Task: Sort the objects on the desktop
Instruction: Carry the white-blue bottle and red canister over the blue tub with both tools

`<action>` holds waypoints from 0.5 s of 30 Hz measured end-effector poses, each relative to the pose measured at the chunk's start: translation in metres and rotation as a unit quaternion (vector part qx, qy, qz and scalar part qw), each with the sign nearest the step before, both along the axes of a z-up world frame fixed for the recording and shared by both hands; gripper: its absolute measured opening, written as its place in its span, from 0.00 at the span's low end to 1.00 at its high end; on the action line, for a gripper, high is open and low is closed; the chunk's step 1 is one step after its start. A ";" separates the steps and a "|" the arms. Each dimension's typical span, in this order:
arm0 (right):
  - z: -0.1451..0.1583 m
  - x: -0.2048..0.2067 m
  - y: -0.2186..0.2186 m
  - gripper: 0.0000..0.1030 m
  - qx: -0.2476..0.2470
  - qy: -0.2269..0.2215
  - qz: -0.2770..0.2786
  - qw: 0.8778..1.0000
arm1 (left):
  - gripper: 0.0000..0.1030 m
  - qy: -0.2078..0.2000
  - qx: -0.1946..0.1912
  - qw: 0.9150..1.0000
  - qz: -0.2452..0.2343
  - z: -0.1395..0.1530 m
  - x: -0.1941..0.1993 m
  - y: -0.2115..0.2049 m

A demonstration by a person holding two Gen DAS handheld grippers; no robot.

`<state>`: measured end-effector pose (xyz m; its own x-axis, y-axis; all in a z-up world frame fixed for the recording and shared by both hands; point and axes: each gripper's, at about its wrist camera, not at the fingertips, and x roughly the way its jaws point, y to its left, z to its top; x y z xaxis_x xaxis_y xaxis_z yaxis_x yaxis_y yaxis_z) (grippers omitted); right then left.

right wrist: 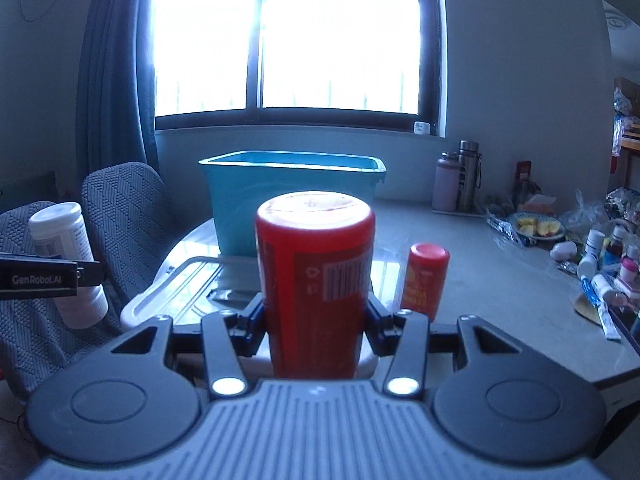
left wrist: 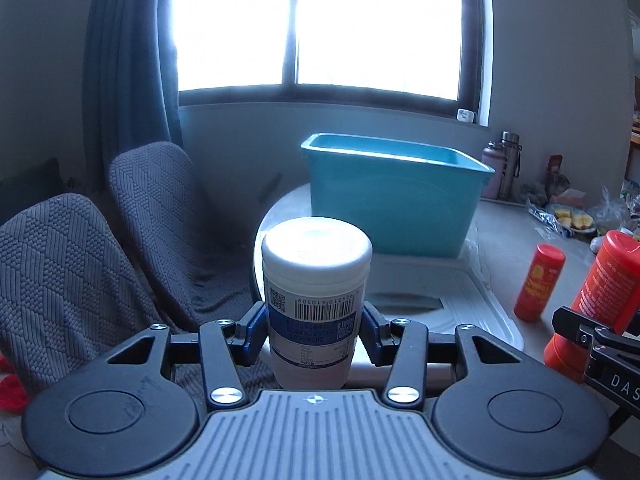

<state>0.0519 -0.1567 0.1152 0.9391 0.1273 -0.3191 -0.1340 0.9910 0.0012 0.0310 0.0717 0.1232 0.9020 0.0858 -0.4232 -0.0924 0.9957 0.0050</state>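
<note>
White bottle [left wrist: 316,304], blue-banded barcode label; red canister [right wrist: 316,288]; teal bin [left wrist: 394,192]; grey diamond-weave chairs [left wrist: 160,208].

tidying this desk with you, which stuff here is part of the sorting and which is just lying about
Part of the job:
- white bottle in the left gripper
- big red bottle in the right gripper
- small red bottle on the table
- blue bin

Just lying about, probably:
- two flasks
- plate of fruit
- chairs

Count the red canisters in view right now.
2. The large red canister is clamped in the right gripper; the small red canister stands on the table beside it. Clutter at right may hide more.
</note>
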 end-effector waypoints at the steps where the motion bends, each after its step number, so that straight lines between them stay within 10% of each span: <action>1: 0.003 0.006 0.000 0.48 -0.001 -0.003 0.001 1.000 | 0.47 -0.001 0.001 1.000 0.000 0.004 0.006 0.000; 15: 0.057 0.115 -0.017 0.48 -0.001 -0.047 0.030 0.998 | 0.47 -0.029 0.005 1.000 0.007 0.072 0.138 -0.033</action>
